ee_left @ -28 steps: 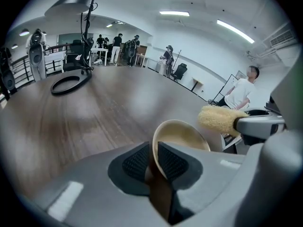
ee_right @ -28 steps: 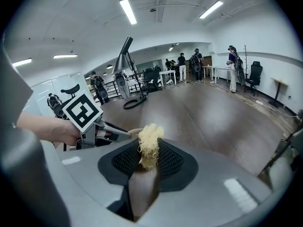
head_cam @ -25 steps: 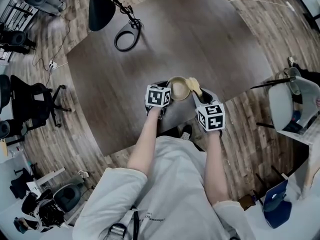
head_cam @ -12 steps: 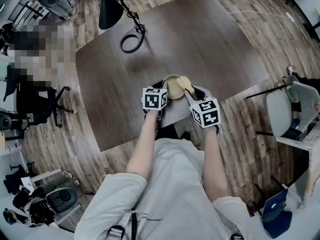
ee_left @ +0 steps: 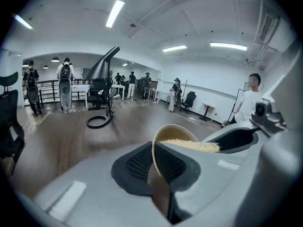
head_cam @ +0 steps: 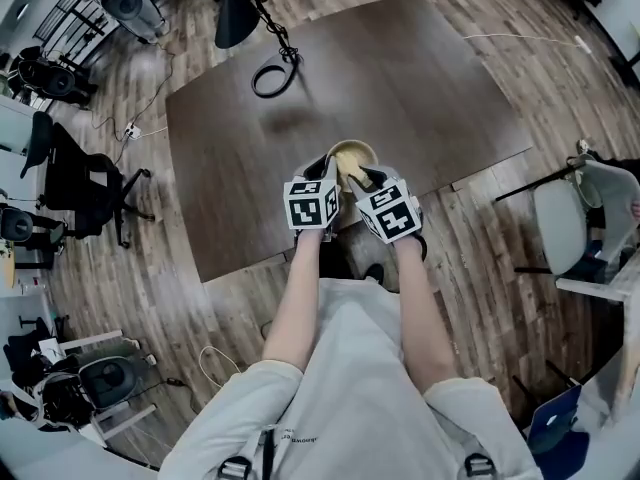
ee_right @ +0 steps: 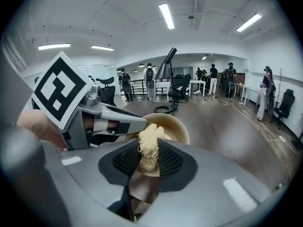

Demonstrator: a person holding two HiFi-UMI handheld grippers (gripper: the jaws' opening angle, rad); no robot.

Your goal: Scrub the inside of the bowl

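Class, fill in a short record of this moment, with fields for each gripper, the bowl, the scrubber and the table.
Left gripper: shut on the bowl's rim
Right gripper: shut on the scrubber
Bowl: tan, over the table's near edge, mouth turned toward the right gripper
Scrubber: pale, fibrous, its tip at the bowl's mouth
Table: dark brown, with a black loop at its far side

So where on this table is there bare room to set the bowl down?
Bare: the table from the black cable loop across to the right edge, and its near-left corner. Crowded: the near edge, where the left claw grips the bowl and the right claw holds the scrubber.
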